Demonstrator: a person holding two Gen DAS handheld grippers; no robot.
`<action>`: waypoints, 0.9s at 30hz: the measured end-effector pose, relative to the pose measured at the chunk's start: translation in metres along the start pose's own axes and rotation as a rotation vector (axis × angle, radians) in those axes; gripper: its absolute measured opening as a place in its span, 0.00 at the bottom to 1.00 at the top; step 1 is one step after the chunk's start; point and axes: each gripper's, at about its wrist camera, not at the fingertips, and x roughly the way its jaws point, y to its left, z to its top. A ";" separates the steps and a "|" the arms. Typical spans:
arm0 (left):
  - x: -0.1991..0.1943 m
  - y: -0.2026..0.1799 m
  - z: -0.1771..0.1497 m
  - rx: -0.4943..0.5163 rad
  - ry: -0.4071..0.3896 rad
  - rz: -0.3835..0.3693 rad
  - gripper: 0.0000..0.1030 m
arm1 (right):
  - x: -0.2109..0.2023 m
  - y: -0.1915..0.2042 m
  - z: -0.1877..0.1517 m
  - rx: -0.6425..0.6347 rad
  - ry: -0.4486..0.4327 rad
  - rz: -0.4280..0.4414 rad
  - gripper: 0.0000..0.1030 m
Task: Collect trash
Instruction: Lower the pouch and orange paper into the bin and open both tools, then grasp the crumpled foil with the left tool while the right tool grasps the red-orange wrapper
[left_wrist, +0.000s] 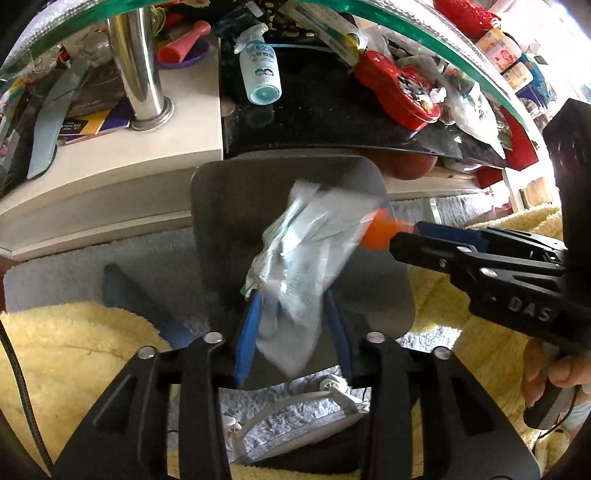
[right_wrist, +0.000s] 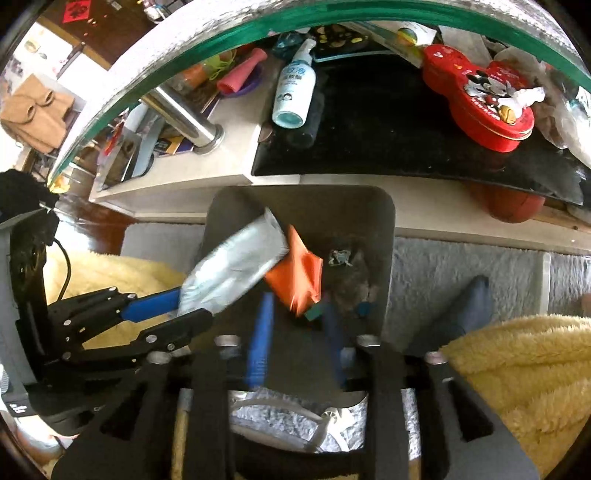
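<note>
A dark grey bin (left_wrist: 221, 206) stands on the rug under both grippers. My left gripper (left_wrist: 293, 295) points down into it. A clear, silvery plastic wrapper (left_wrist: 295, 258) hangs blurred and loose between its blue fingers (left_wrist: 247, 332), which stand apart. In the right wrist view the same wrapper (right_wrist: 232, 269) sticks out past the left gripper (right_wrist: 192, 306). My right gripper (right_wrist: 297, 301) is open over the bin (right_wrist: 369, 221), and a blurred orange wrapper (right_wrist: 299, 269) is just beyond its fingertips, free of them. Small crumpled scraps (right_wrist: 343, 258) lie at the bottom of the bin.
A low table with a green-edged glass top (right_wrist: 258, 26) is behind the bin, its shelf bearing a spray bottle (right_wrist: 295, 92), a red tin (right_wrist: 480, 107) and clutter. A chrome leg (left_wrist: 140, 74) stands left. Grey rug (right_wrist: 461, 266), yellow fleece (right_wrist: 517, 369) and a socked foot (right_wrist: 472, 306) flank the bin.
</note>
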 end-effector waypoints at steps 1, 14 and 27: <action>-0.001 0.000 0.001 0.003 -0.003 0.006 0.43 | -0.002 -0.001 0.001 -0.001 -0.006 -0.007 0.49; -0.055 0.005 0.022 0.030 -0.134 0.093 0.92 | -0.064 -0.013 0.028 0.023 -0.145 -0.053 0.89; -0.107 0.000 0.075 0.029 -0.256 0.061 0.92 | -0.111 -0.025 0.078 0.049 -0.262 -0.078 0.89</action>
